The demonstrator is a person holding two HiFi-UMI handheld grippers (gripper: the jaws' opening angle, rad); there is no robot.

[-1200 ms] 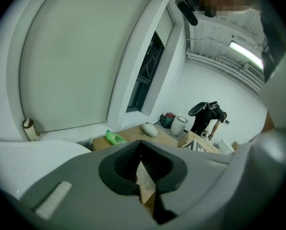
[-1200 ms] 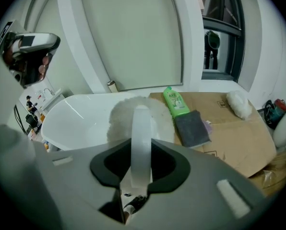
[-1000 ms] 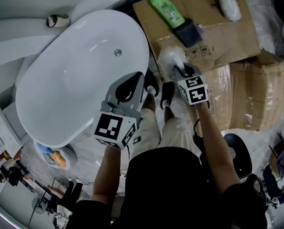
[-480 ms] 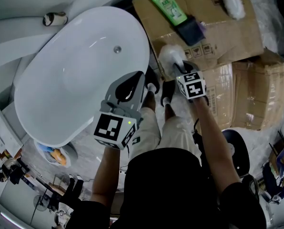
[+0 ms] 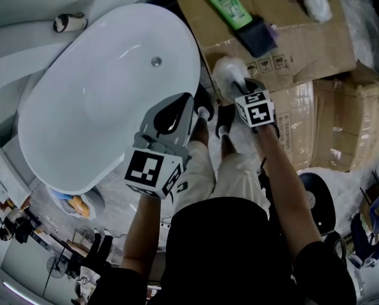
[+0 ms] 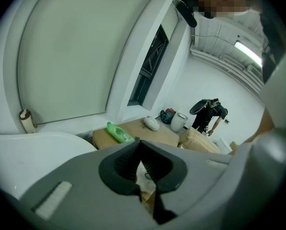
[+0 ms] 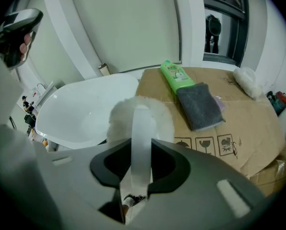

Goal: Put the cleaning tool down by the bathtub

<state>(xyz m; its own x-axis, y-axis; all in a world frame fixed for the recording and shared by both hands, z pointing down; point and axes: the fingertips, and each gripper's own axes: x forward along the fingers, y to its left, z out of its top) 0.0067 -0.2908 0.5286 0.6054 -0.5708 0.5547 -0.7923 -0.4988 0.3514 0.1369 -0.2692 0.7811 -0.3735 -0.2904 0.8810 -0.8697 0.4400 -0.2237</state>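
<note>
1. The white bathtub (image 5: pixel 100 94) is lying at the left.
2. The left gripper (image 6: pixel 140 152) is hovering at the tub's right rim, its jaws pressing together on nothing.
3. The right gripper (image 7: pixel 141 163) is clamping the white handle of the cleaning tool (image 7: pixel 140 116), whose fluffy head is sitting over the cardboard's (image 5: pixel 304 37) near-left corner, just right of the bathtub.
4. Farther off, a green bottle (image 5: pixel 226 5) and a grey cloth (image 5: pixel 256 35) are lying on that cardboard.
</note>
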